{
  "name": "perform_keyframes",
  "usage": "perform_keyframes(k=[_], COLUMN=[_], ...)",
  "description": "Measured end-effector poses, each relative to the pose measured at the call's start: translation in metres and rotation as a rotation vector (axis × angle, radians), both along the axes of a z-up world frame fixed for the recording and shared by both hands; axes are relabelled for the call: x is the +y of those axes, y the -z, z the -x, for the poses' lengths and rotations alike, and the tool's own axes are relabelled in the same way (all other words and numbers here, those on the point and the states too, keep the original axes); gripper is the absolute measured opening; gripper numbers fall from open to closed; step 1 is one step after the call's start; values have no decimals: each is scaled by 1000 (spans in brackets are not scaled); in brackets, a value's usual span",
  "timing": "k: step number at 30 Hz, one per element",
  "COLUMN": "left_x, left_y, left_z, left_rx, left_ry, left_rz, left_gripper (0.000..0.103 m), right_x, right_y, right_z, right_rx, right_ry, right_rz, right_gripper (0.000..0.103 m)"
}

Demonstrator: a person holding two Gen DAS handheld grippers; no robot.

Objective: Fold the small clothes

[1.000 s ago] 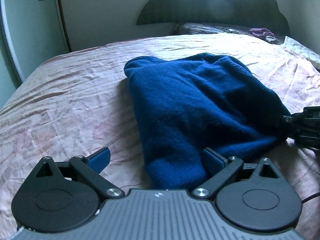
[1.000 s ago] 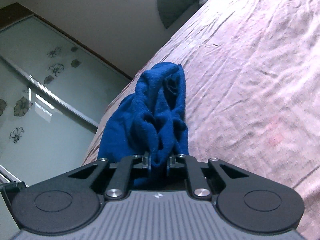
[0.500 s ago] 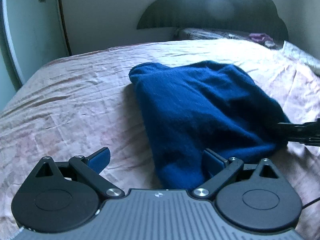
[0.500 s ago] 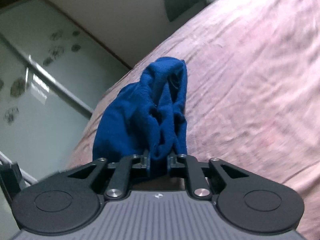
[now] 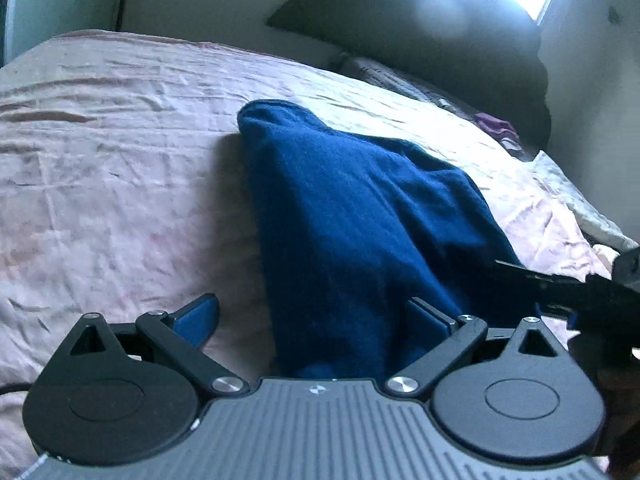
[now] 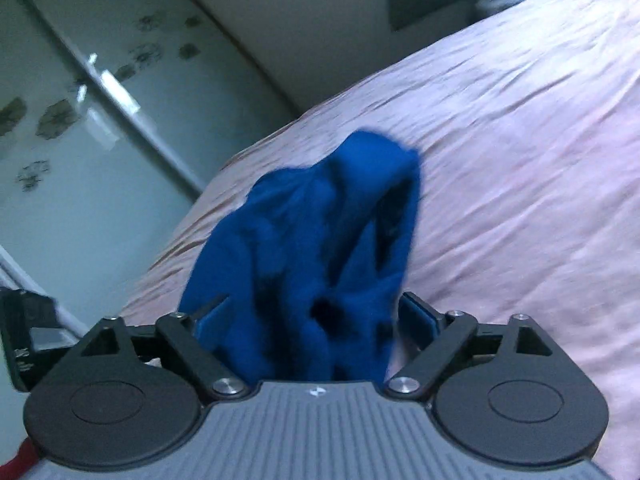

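Right gripper [image 6: 316, 316], jaws just opened, straddles the blue garment [image 6: 320, 248]; only the left view shows the spread-wide left gripper [image 5: 312, 316] and headboard [image 5: 420, 40].

Garment [image 6: 320, 248] solid deep blue, fuzzy knit, no print; reads darker navy in left wrist view [image 5: 360, 216]. Bed sheet [image 5: 120, 168] pale pink w/ faint darker pink mottling (creases make shadow lines). Headboard [image 5: 440, 36] dark, near black. Small purple cloth [image 5: 496, 126] by the pillows. Pillow [image 5: 384, 76] greyish, patterned, too blurred to read the motif. Wardrobe door [image 6: 80, 92] frosted pale green-grey w/ dark flower motifs. Wall [image 6: 300, 12] off-white. Both grippers: black links, grey ribbed body, blue pads – left gripper [image 5: 316, 316], right gripper [image 6: 316, 316].
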State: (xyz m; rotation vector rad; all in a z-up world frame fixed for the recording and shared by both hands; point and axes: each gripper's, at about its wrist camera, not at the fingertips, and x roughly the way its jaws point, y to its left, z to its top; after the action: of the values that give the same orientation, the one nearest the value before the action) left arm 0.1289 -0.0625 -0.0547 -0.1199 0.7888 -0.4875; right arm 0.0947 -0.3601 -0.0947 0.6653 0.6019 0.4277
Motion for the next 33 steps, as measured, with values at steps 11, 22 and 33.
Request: perform_keyframes(k=[11, 22, 33], left_x=[-4, 26, 27], left_y=[-3, -17, -7], left_z=[-1, 5, 26], left_rx=[-13, 20, -6], left_ry=[78, 49, 18], left_rz=[-21, 73, 8], left_gripper=[39, 14, 60], right_x=[-9, -11, 17], right_y=[16, 20, -7], right_z=[-23, -6, 33], right_rx=[87, 95, 46], right_ry=[80, 77, 24], right_rz=[-159, -273, 102], right_gripper=[28, 22, 56])
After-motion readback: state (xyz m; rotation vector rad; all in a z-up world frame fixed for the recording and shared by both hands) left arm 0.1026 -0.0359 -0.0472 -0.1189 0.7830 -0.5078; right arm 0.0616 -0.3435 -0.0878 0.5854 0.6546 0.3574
